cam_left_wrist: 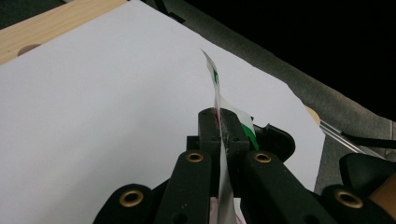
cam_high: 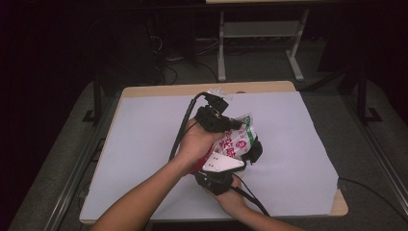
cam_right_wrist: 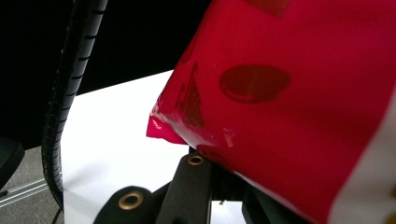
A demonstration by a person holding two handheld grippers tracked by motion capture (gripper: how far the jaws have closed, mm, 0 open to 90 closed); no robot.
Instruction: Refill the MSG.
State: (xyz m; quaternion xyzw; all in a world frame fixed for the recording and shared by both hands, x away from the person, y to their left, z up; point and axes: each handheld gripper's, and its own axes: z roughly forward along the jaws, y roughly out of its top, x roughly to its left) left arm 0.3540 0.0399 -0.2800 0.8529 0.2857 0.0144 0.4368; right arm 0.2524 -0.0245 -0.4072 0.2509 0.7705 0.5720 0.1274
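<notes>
Both forearms come up from the bottom edge of the high view, nearest me, and meet over the middle of the white sheet [cam_high: 144,144] that covers the table [cam_high: 159,89]. I see my left hand [cam_high: 195,142] reaching in from the lower left, wrist bent, wrapped around the left gripper [cam_high: 230,124], which points toward the right. My right hand [cam_high: 231,197] sits lower, close to the near table edge, palm cupped under the right gripper [cam_high: 243,156] with its grey three-cornered plate on top. Between the two hangs the snack bag [cam_high: 238,139], white with green and red print, held up off the sheet and crumpled between both tools. A small clear plastic piece [cam_high: 220,92] lies at the far edge of the table, well apart from the bag.

From the left gripper view, the two black jaws stand pressed together on a thin edge of the snack bag [cam_left_wrist: 219,100]; the seam rises upright out of the pinch, white with a green stripe. White sheet [cam_left_wrist: 93,116] spreads behind it, and bare wood of the table [cam_left_wrist: 51,25] shows at the top left.

From the right gripper view, the red side of the snack bag [cam_right_wrist: 289,107] looms large and close. Its lower edge runs down into the jaws, which are clamped on it. A black ribbed cable [cam_right_wrist: 70,84] runs down the left side.
</notes>
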